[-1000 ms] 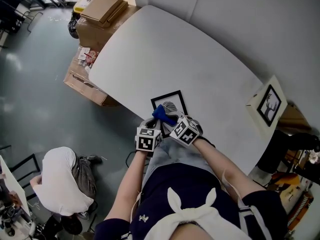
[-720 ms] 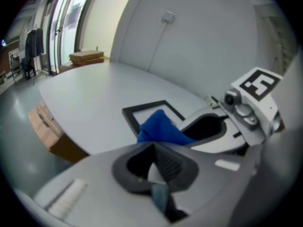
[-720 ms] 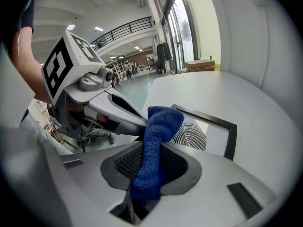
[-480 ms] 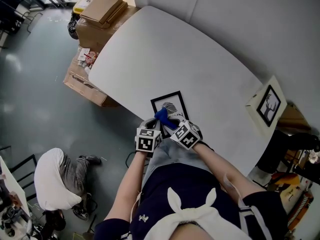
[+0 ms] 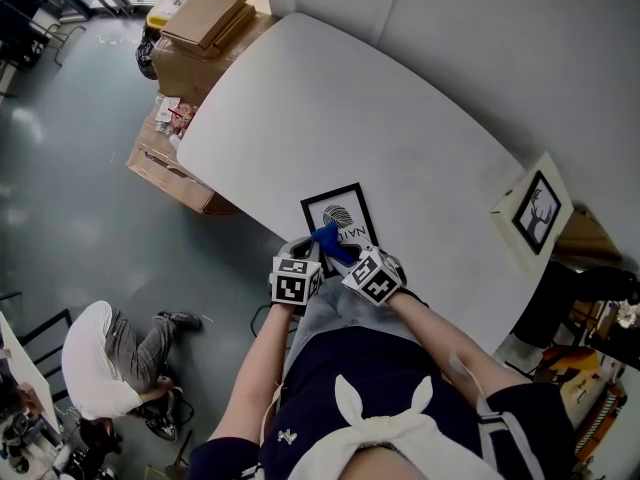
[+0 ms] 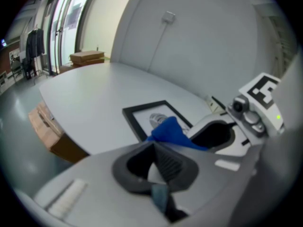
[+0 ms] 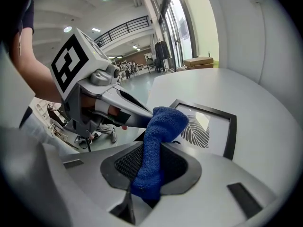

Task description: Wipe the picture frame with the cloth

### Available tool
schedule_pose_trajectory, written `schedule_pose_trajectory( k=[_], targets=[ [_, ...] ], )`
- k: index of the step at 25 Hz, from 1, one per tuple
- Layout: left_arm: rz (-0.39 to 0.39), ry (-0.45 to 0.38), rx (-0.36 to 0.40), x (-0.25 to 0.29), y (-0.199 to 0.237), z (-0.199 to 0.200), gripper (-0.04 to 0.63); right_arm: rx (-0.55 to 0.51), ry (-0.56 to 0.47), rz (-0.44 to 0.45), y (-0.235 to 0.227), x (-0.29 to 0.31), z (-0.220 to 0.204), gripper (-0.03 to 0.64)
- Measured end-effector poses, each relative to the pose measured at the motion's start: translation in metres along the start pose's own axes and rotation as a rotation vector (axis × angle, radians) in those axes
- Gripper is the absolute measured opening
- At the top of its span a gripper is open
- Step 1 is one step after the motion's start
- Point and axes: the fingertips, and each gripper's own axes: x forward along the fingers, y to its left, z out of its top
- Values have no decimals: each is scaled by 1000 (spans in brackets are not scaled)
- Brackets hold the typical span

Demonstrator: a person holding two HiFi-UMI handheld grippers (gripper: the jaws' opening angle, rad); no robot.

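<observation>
R claw [image 7: 149,151] is clamped on the blue cloth [image 7: 163,123]. The cloth's free end sticks out fwd and rests on the near edge of the picture frame [image 7: 216,132].

L claw [image 6: 156,150] has its pads pressed together w/ nothing seen between them. It sits just beside the R claw, at the frame's near-left corner.

In the head view the frame [image 5: 346,206] lies flat on the white tabletop [image 5: 350,118], close to the edge nearest the person, w/ the cloth [image 5: 327,235] over its near side. A 2nd frame [image 5: 537,210] stands at the far R of the tabletop, well apart.
</observation>
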Motion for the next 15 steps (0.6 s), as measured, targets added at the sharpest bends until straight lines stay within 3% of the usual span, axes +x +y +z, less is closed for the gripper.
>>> schedule_pose_trajectory(
  k=[15],
  targets=[
    [12,0,2,-1,-1,0,3,-36,23,33,9,-8,-11,89]
  ],
)
